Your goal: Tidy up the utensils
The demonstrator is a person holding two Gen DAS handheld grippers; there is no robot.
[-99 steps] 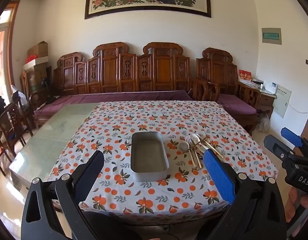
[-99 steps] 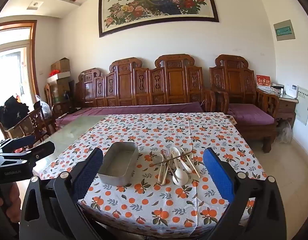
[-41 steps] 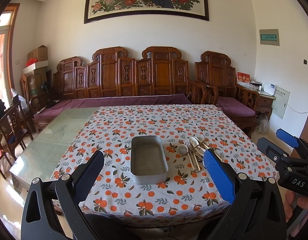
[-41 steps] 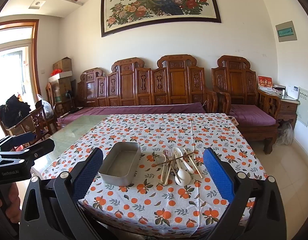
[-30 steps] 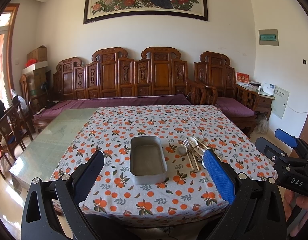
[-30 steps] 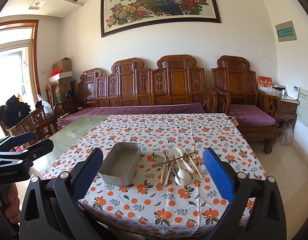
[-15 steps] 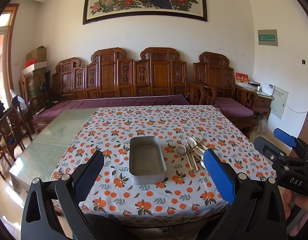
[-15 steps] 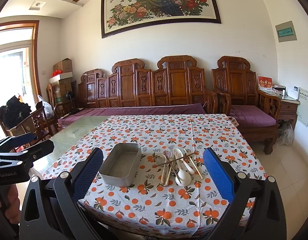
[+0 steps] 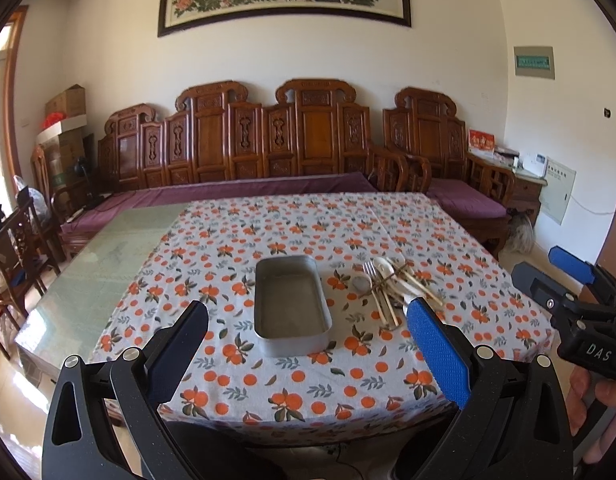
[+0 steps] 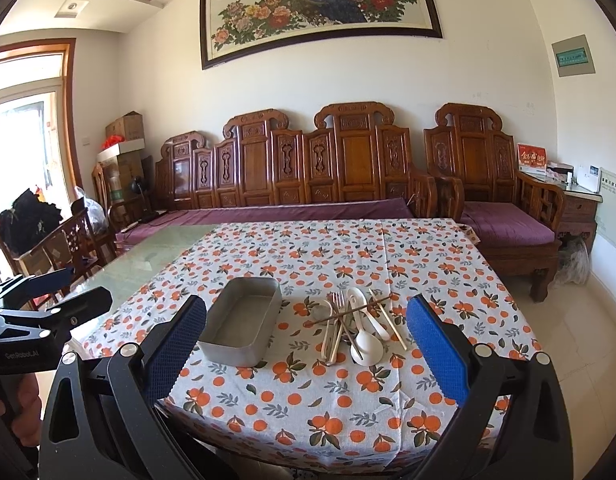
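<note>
Where tablecloth (image 10: 347,392) spreads, empty metal tray (image 10: 244,322), utensil pile (image 10: 353,326) beside it.

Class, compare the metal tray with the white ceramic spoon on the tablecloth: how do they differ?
The metal tray is grey, rectangular and stands alone; the white ceramic spoon is white, rounded and lies tangled in the utensil pile. The tray is far larger. Both rest on the orange-print tablecloth.

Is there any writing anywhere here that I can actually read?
"DAS": white letters on the right tongs' black body.
"GenRobot.AI": faint letters on the left tongs' body.
Painting, red card, wall panel: characters too small to read.
</note>
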